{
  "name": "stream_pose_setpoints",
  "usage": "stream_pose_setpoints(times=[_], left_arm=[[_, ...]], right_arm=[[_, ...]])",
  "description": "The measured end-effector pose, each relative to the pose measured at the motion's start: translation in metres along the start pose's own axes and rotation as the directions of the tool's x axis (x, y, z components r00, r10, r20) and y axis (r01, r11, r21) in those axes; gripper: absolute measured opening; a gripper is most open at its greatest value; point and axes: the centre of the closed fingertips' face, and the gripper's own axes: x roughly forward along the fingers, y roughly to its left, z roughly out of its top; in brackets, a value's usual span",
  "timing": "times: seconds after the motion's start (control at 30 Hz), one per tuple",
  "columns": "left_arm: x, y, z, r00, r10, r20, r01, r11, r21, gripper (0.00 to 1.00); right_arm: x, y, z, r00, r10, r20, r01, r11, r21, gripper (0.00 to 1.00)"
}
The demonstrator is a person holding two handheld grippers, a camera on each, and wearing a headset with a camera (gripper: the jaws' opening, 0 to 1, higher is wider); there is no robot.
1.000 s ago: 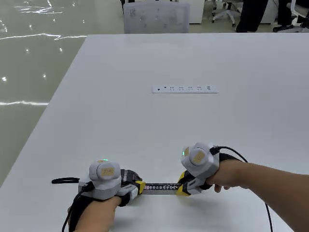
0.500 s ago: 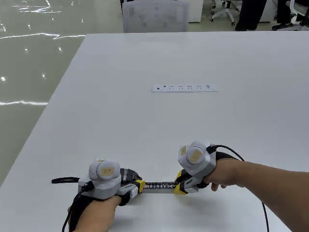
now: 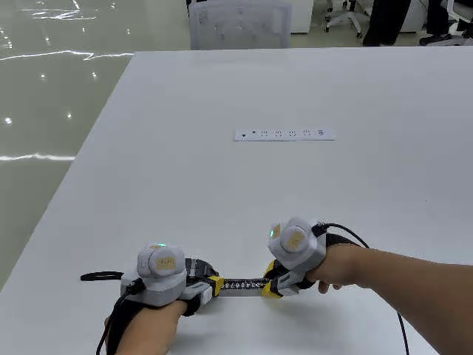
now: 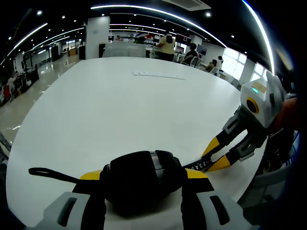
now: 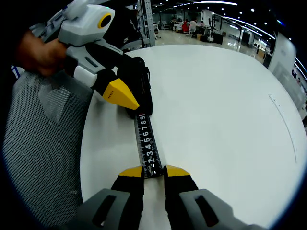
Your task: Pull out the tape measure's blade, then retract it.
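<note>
White table (image 3: 185, 148), power strip (image 3: 284, 135) mid-surface — tape measure (image 4: 139, 182) apparently resting

We saw a black tape measure (image 4: 141, 179), its blade (image 5: 146, 143) dark with white numerals and tick marks. The left gripper (image 3: 201, 287) and right gripper (image 5: 152, 171) were pale grey with yellow tips, each showing a small green light. The counter (image 3: 295, 96) was plain white, the power strip (image 3: 284, 134) white, the strap (image 4: 48, 173) black.

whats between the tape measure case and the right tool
The pulled-out blade, running from the case to the right tool; clearest in the right gripper view.
</note>
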Motion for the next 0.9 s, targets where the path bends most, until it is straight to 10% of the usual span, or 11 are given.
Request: stream_pose_setpoints(times=[0.9], left_arm=[[0.000,0.000,0.000,1.0000,-0.007,-0.004,0.007,1.000,-0.002,0.60]], right_arm=[[0.013,0.008,0.021,0.9989,-0.002,0.046,0.002,1.000,0.003,0.14]])
